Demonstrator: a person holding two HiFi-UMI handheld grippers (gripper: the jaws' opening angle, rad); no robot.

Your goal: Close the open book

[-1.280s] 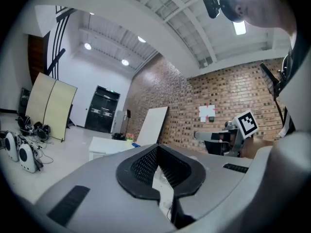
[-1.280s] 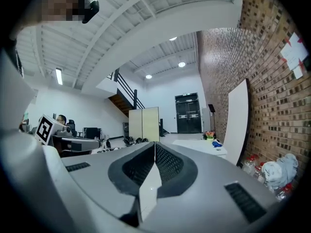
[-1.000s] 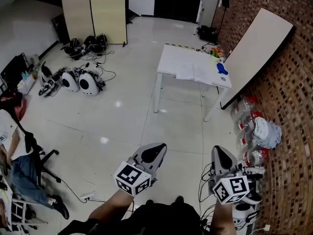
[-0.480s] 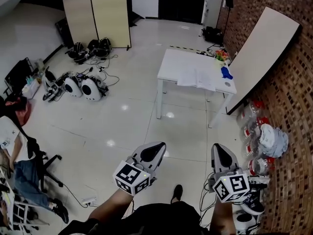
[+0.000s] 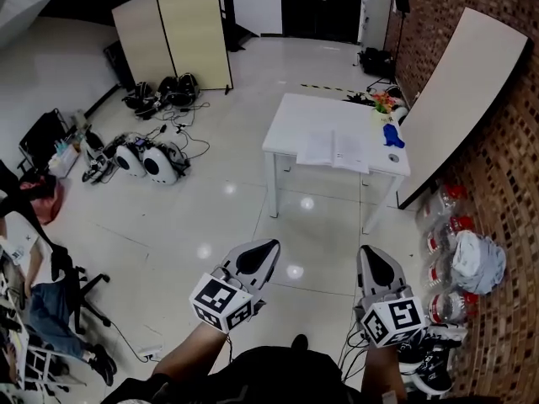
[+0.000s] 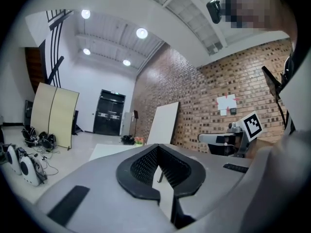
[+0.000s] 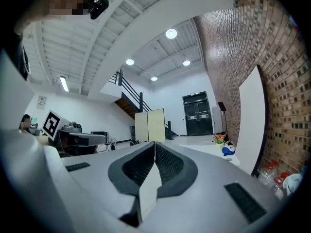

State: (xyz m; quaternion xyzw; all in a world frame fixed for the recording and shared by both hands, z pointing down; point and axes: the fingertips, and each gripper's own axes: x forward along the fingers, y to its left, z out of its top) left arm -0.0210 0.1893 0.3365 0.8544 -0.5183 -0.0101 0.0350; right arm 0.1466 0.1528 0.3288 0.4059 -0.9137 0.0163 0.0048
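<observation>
An open book [image 5: 334, 150] lies flat with pale pages on the white table [image 5: 295, 116], well ahead of me across the shiny floor. My left gripper [image 5: 268, 247] and right gripper [image 5: 368, 252] are held side by side low in the head view, pointing level toward the table and far short of it. The left gripper [image 6: 158, 147] has its dark jaw tips touching with nothing between them. On the right gripper [image 7: 155, 143] the jaws are likewise pressed together and empty. The table edge [image 7: 206, 147] shows faintly past the right jaws.
A blue object [image 5: 385, 133] and small flowers [image 5: 383, 101] sit at the table's right end. A large white board [image 5: 472, 91] leans on the brick wall, with bottles and bags [image 5: 459, 255] below it. Folding screen [image 5: 173, 32], floor equipment [image 5: 139, 156] and a seated person [image 5: 42, 310] are at left.
The whole view has advanced toward the table, which now sits lower and larger in the head view. Both grippers travelled forward together, still side by side and shut.
</observation>
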